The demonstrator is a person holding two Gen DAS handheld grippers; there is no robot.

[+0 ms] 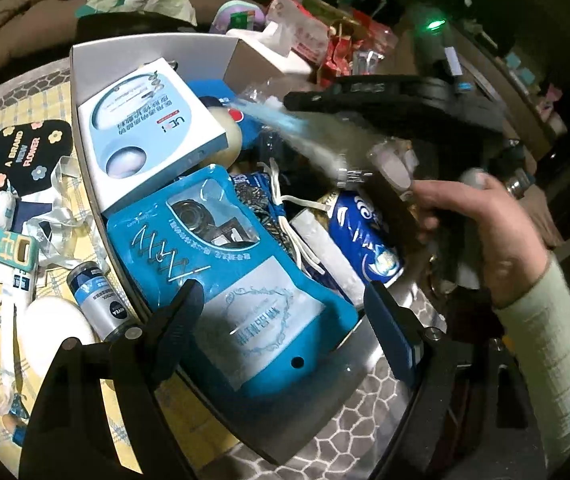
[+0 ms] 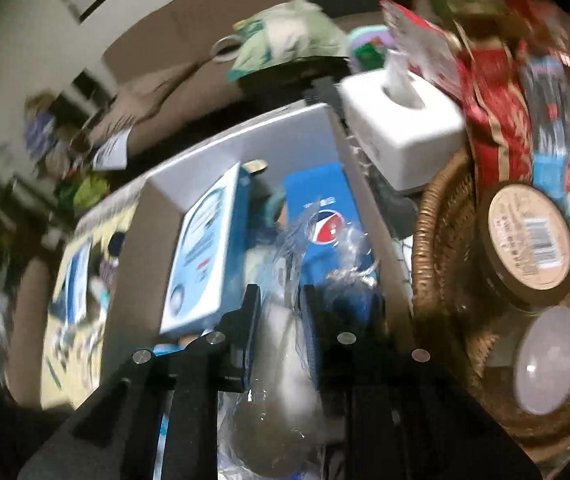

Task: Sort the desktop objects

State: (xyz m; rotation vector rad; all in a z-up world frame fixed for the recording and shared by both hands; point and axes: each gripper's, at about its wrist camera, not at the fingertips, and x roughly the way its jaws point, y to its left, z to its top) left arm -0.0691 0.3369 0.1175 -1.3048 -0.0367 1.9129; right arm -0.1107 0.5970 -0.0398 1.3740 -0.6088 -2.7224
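Note:
My left gripper point(image 1: 285, 292) stands open just above a blue pouch point(image 1: 245, 280) that lies on top in a white cardboard box point(image 1: 81, 92). The box also holds a white carton with blue print point(image 1: 153, 128), a blue Pepsi pack point(image 2: 325, 216) and a blue can point(image 1: 369, 236). My right gripper point(image 2: 280, 296) is shut on a white item in clear plastic wrap point(image 2: 281, 344) and holds it over the box. From the left wrist view the right gripper point(image 1: 297, 102) is a black shape at upper right with a hand point(image 1: 485, 232) on it, and the wrapped item point(image 1: 317, 140) shows as a blurred streak.
Left of the box, on a yellow checked cloth, lie a Nivea bottle point(image 1: 97, 296), a white oval bar point(image 1: 57, 336) and a black flower-print pad point(image 1: 17, 156). Right of the box are a white tissue box point(image 2: 405, 120) and a wicker basket point(image 2: 429, 240) with a brown-lidded jar point(image 2: 531, 236).

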